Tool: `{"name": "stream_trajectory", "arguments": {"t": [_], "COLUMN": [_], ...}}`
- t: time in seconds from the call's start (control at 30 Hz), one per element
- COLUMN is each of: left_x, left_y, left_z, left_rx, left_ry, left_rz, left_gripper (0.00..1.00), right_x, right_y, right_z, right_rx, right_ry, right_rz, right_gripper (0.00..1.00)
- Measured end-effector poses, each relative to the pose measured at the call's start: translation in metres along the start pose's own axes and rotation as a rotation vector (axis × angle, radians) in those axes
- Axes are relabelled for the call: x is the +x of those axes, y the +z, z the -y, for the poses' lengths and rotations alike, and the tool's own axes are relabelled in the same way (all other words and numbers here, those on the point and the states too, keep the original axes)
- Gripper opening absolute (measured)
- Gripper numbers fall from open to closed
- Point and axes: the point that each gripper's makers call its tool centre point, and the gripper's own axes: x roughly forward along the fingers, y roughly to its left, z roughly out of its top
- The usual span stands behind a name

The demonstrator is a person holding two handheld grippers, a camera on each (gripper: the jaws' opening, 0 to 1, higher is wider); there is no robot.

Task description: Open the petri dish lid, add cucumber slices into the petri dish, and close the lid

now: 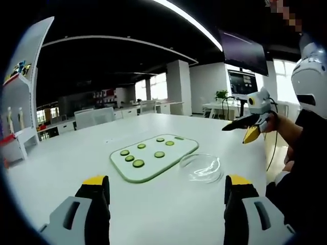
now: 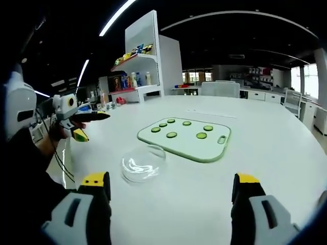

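Where the board [image 1: 153, 157] lies, seven slices [image 1: 138, 163].

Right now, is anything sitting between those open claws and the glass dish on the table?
Nothing visible. Bare white table lies between the right gripper and the petri dish; likewise for the left gripper. The cutting board lies beside the dish.

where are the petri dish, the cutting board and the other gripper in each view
petri dish [image 1: 201, 168], left gripper view, glass lid top
cutting board [image 2: 217, 149], right gripper view, bare near edge
right gripper [image 1: 244, 126], left gripper view, between its fingertips
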Motion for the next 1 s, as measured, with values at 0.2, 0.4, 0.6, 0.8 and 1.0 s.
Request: {"name": "stream_trajectory", "arguments": {"t": [0.2,0.4,0.6,0.8,1.0], "left_x": [0.011,0.022,0.034,0.054,0.067], "left_y": [0.002,-0.01,-0.008,-0.006,-0.019], "left_z": [0.025,0.04,0.057,0.052,0.06], "left_rx": [0.05,0.122,0.051,0.052,0.096], "left_ry": [-0.162,-0.323,-0.473,-0.503,-0.569], "left_rz": [0.039,0.085,0.134,0.143,0.073], "left_gripper": [0.88,0.87,0.87,0.8,0.83], "right_x": [0.005,0.015,0.021,0.034,0.048], "right_y": [0.008,0.009,0.017,0.017,0.013], "right_z": [0.01,0.003,-0.021,-0.035,-0.054], "right_rx": [0.071,0.018,-0.055,-0.156,-0.163], "right_ry": [0.029,0.143,0.34,0.415,0.536], "right_rz": [0.064,0.094,0.189,0.172,0.147], "right_gripper": [0.95,0.97,0.97,0.96,0.9]}}
